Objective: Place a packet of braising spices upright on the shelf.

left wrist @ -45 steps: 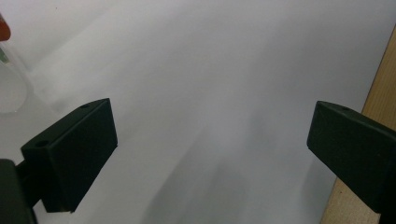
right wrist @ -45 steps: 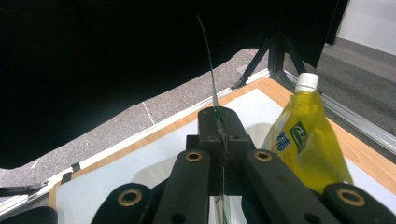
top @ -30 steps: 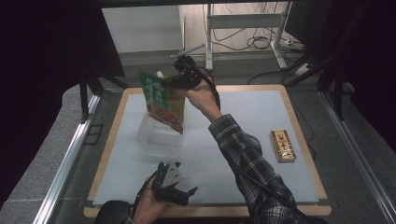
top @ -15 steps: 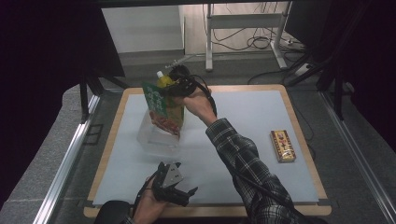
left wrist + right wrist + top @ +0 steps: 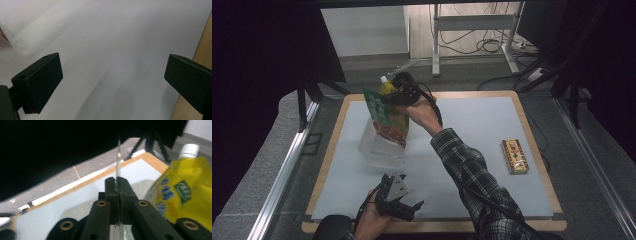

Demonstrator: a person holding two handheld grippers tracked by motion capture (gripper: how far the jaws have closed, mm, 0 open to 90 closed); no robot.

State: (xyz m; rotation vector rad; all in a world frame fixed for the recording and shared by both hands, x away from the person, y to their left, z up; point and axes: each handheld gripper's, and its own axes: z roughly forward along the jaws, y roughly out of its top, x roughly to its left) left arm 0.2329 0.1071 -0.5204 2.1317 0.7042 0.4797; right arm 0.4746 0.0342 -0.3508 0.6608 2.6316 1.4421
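High view: one green-and-red pouch point(image 5: 388, 120) hangs upright, long axis near vertical, over a clear container point(image 5: 379, 145) on the table point(image 5: 472, 125) — its top edge pinched in the right gripper point(image 5: 398, 96). One yellow spouted pouch point(image 5: 185, 192) sits beside it. The left gripper point(image 5: 404, 206) rests spread, empty. One snack bar point(image 5: 515, 156) lies well apart.

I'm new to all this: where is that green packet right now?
In the high view the green packet hangs at the table's far left, pinched by the right hand-held gripper over a clear plastic container.
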